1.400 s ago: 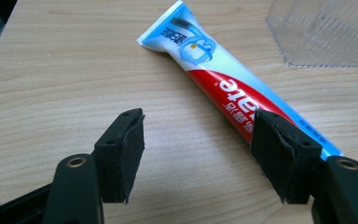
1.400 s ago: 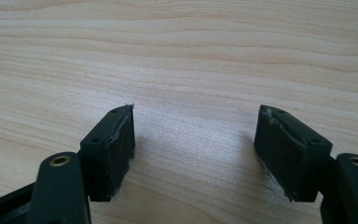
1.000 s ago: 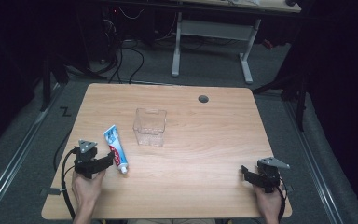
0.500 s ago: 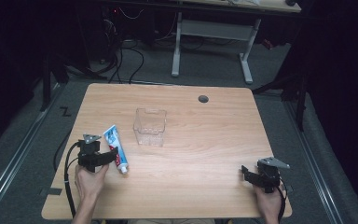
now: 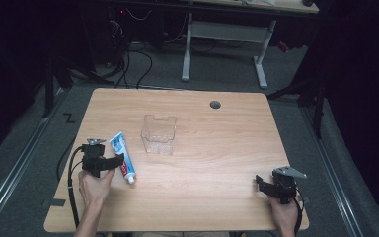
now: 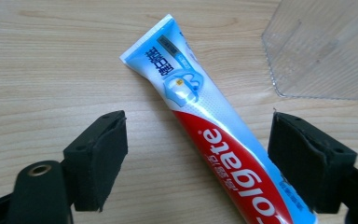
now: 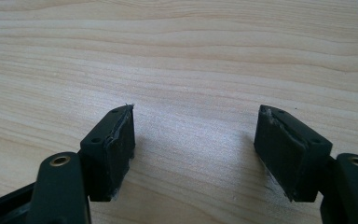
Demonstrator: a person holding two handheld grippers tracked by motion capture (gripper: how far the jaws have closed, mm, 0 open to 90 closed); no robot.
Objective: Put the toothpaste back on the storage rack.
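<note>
Two tools, both open, on one tabletop [image 5: 217, 148]

Left tool [image 5: 117, 163], jaws just widening, straddles the toothpaste tube [image 6: 214, 140] without pressing; clear box [image 5: 158, 134] just beside. Right tool [image 5: 260, 183] holds nothing, near the front edge.

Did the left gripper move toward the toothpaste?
Yes. In the high view the left gripper has slid right, toward the toothpaste tube and clear box. Its jaws have just been opening and now straddle the tube without pressing it.

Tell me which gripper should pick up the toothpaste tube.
Left. The left gripper has its jaws spread on either side of the toothpaste tube; they have just been opening and do not press it. The right gripper sits at the table's far corner, jaws open over bare wood.
</note>
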